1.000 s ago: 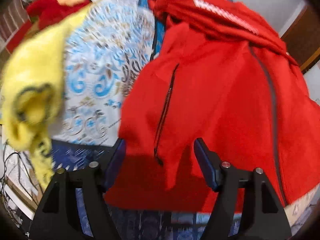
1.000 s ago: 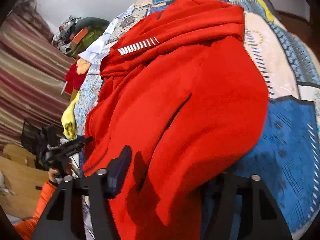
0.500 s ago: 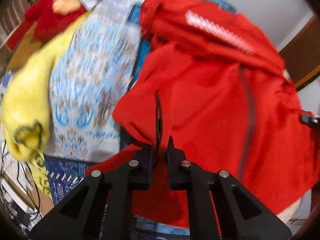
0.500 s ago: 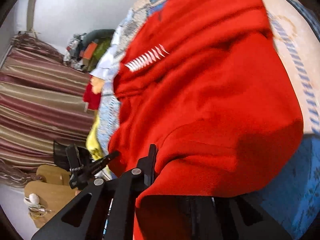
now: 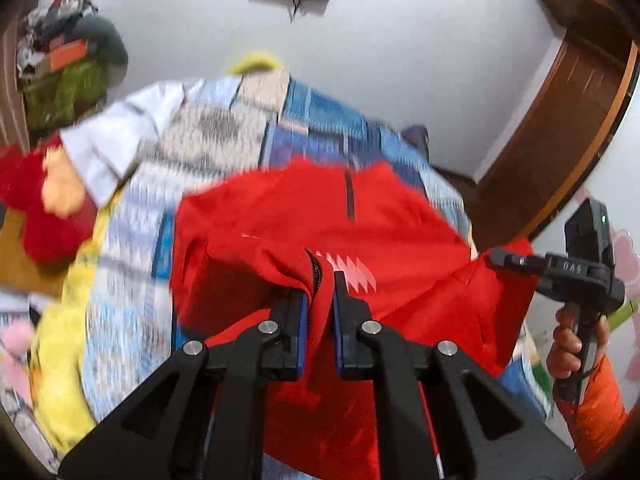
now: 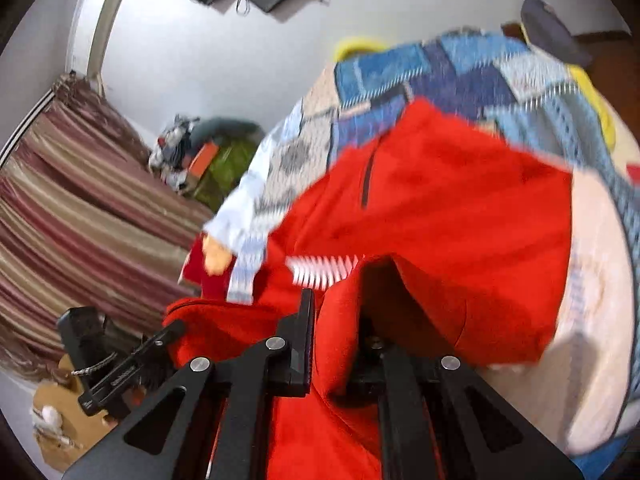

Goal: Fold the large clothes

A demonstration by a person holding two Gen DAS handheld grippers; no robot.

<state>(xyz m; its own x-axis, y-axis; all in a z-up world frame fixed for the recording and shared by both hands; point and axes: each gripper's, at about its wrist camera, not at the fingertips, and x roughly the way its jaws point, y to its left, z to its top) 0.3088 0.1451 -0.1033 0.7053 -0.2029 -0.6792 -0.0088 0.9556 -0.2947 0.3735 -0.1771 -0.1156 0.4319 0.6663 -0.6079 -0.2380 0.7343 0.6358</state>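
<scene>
Red jacket (image 5: 384,220): large zip-up garment with a white striped mark (image 5: 352,274) and a dark pocket zip (image 5: 350,200). Location: on the patchwork bedspread (image 5: 320,120), its near edge lifted off the bed by both grippers while the far part lies on the spread. Long axis: side to side between the two grippers; the lifted edge faces the cameras and the rest runs away toward the wall (image 5: 400,40).

Items, left to right in the left wrist view:
- Yellow cloth (image 5: 60,360), at the bed's left edge, blurred.
- Red plush toy (image 5: 36,232), beside a white garment (image 5: 116,140).
- Left gripper (image 5: 320,300): jaws nearly together, clamped on a fold of the jacket along the front zip; red fabric fills the narrow gap between the blue pads (image 5: 303,320).
- Right gripper (image 5: 496,258): at the far right, held in an orange-sleeved hand (image 5: 568,344); its tip is pinched on the jacket's right corner.

Right wrist view:
- Striped curtain (image 6: 80,208), far left.
- Right gripper's own fingers (image 6: 306,320): close together, with jacket cloth bunched between and draped over the right finger, which is mostly hidden.
</scene>
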